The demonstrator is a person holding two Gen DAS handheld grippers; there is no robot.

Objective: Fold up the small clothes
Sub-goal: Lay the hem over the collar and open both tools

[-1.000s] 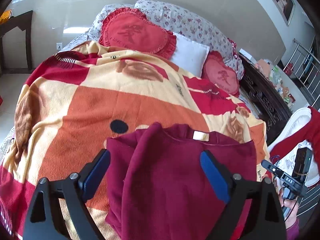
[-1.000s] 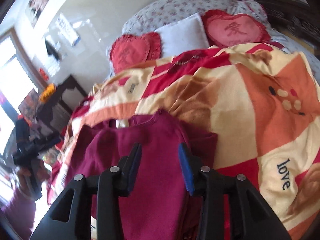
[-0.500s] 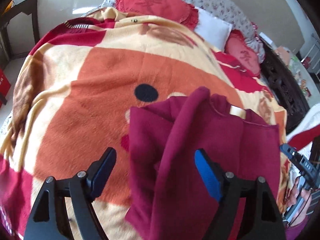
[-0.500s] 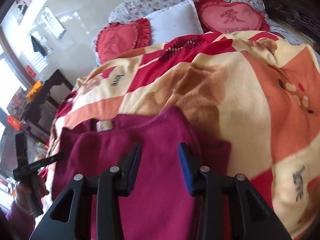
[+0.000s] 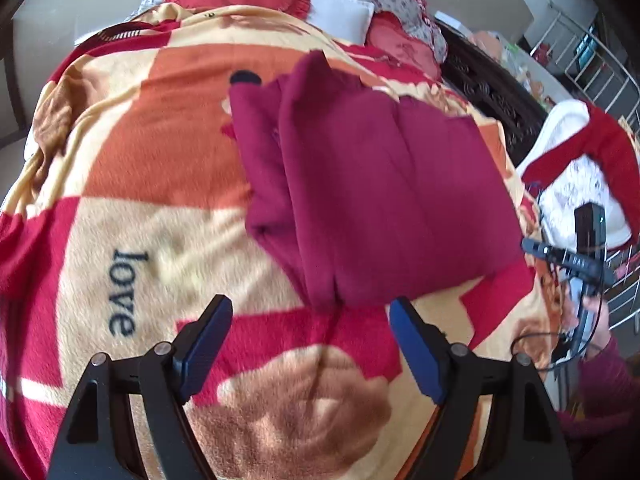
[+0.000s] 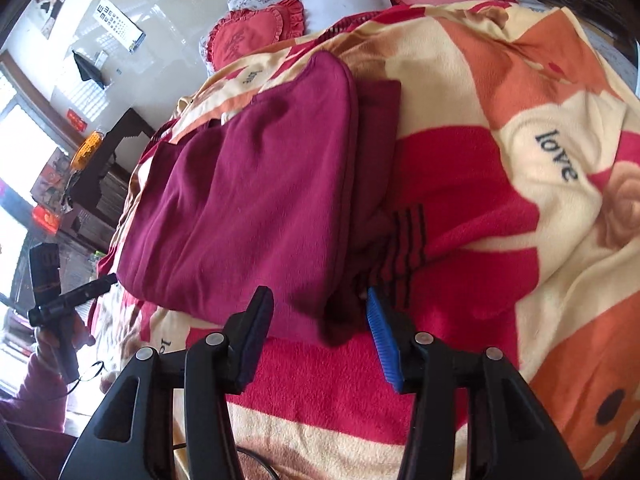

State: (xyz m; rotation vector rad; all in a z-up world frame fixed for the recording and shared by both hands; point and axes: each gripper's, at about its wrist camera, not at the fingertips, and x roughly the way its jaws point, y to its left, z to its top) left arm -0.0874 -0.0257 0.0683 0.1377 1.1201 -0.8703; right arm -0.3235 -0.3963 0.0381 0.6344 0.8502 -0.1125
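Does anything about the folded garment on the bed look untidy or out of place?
Slightly. The maroon garment lies folded on the blanket, but its layers do not line up: a darker strip sticks out along its right side in the right wrist view, and the near corner bunches. Nothing looks damaged.
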